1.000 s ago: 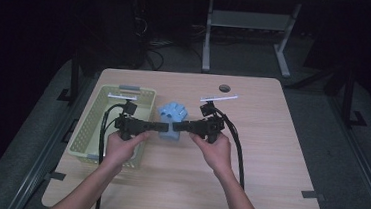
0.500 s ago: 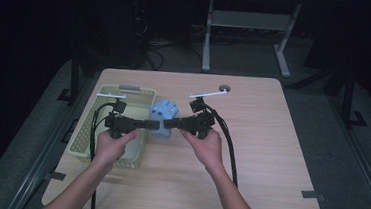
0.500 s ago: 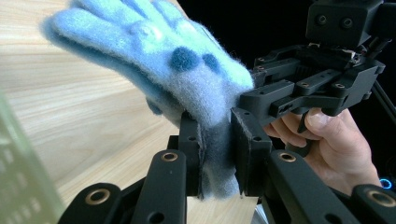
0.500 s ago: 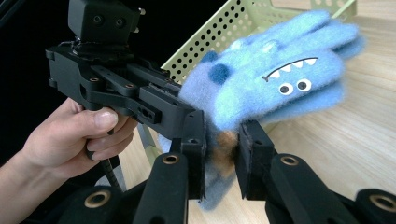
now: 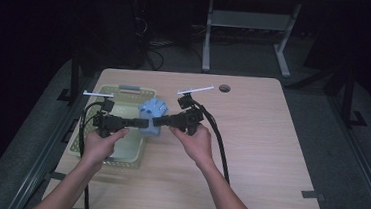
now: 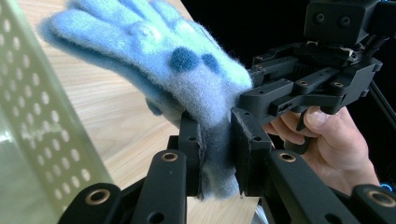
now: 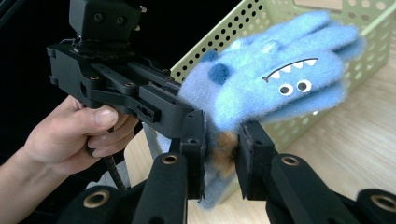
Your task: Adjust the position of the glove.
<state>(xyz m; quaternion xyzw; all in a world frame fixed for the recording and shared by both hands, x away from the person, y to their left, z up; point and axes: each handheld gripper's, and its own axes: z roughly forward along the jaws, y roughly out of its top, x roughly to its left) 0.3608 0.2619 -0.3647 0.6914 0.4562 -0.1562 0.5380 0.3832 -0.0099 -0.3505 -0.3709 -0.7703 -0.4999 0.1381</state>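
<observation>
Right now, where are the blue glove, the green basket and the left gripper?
blue glove (image 7: 280,79), right gripper view, on its face.
green basket (image 5: 124,156), high view, inside floor near the front rim.
left gripper (image 6: 217,154), left gripper view, between its fingertips, clamped on the glove cuff.

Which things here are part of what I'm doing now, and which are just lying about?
In the job:
- blue glove, fuzzy, with eyes and teeth
- left gripper, shut on the glove's cuff
- right gripper, clamped on the glove from the opposite side
- green perforated basket, just beside the glove

Lying about:
- round hole in the table
- metal frame on the floor beyond the table
</observation>
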